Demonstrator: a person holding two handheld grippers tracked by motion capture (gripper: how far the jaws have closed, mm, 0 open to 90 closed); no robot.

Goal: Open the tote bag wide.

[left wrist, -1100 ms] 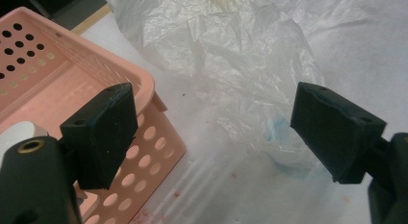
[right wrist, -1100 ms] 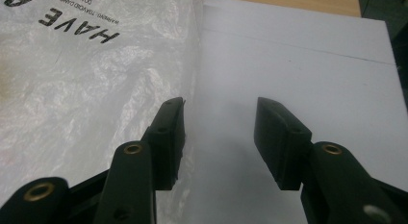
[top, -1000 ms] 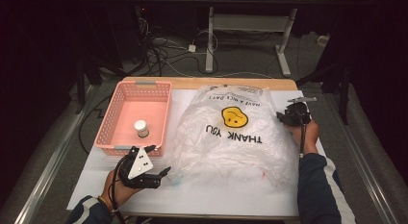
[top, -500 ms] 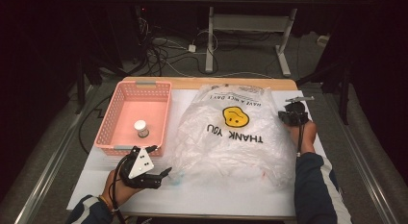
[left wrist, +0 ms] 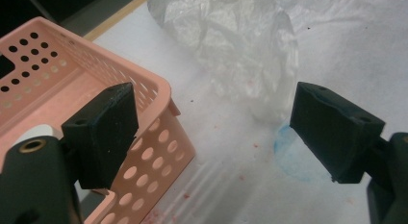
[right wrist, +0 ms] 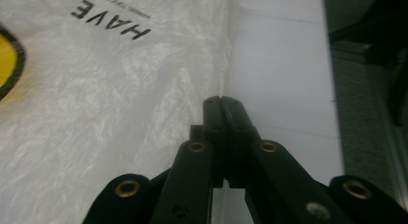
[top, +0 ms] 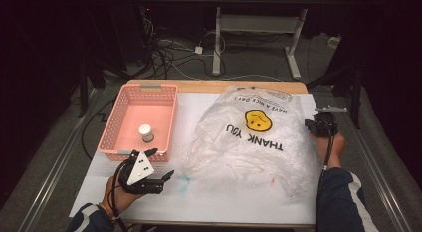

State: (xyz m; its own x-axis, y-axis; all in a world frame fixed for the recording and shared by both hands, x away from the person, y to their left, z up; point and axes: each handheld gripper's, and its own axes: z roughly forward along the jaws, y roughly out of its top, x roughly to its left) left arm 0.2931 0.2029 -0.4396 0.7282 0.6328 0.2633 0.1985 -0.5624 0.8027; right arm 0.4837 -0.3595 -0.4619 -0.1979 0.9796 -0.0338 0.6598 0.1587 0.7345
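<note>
A crumpled clear plastic bag (top: 249, 147) printed with a yellow smiley and "THANK YOU" lies on the white table cover. My right gripper (top: 314, 125) is at its right edge. In the right gripper view its jaws (right wrist: 221, 101) are pressed together just where the edge of the bag (right wrist: 120, 89) meets them, so they seem to pinch the film. My left gripper (top: 160, 163) rests open at the front left, next to the near corner of a pink basket (top: 110, 128). Nothing is between its jaws (left wrist: 216, 108), which frame the bag's end (left wrist: 240, 46).
A small white bottle (top: 145, 133) stands inside the pink basket (left wrist: 159, 152). A faint blue stain (left wrist: 298, 161) marks the cover near the left gripper. The wooden table edge (top: 199, 85) runs along the back, with cables and a metal frame on the floor beyond.
My right gripper has shifted a little to the right, away from the bag's middle. The left gripper, the basket and the bottle have stayed where they were.
</note>
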